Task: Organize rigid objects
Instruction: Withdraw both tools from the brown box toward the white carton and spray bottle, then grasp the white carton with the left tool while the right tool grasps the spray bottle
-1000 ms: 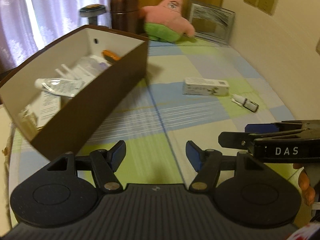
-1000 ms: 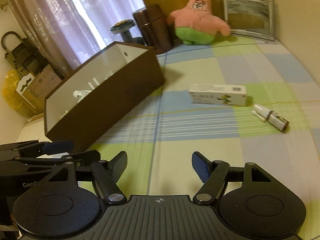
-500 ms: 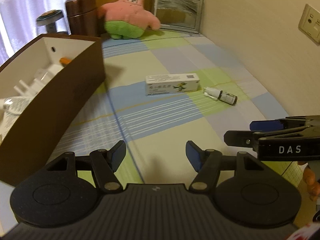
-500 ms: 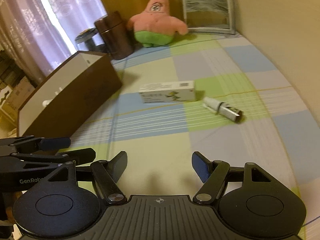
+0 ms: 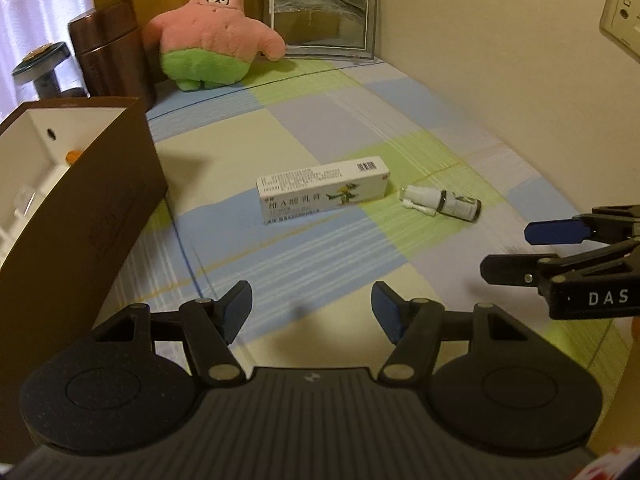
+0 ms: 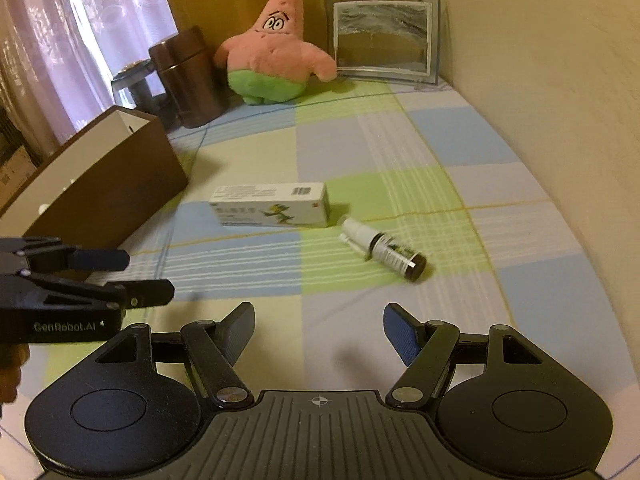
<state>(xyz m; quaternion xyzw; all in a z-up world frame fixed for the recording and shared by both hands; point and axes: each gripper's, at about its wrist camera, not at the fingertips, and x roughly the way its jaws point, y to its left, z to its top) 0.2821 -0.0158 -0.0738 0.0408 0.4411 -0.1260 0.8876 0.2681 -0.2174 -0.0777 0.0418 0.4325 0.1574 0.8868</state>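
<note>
A: Both views have swung right since a second ago: the brown box [image 5: 80, 216] now sits at the left edge instead of filling the left half, and the white carton [image 5: 324, 190] and the small bottle [image 5: 444, 204] have come nearer the middle.

B: And the tongs?

A: The left tongs [image 5: 312, 312] stand apart with nothing between the blue pads, same gap as before. The right tongs [image 6: 319, 328] likewise, spread and empty. Each pair also shows in the other's view: the right at the right edge of the left view, the left at the left edge of the right view.

B: Where are the things to sort?

A: The carton lies flat on the checked cloth [image 6: 400, 152], just right of the box's near corner. The bottle lies on its side just beside the carton's right end, white cap toward the carton, dark base away; I cannot tell whether they touch. Neither tongs touch them.

B: Inside the box?

A: White items and 1 orange bit, too hidden to name.

B: Behind?

A: A pink star plush [image 6: 276, 48], a brown canister [image 6: 188, 76] and a framed picture [image 6: 384, 40] by the wall.
</note>
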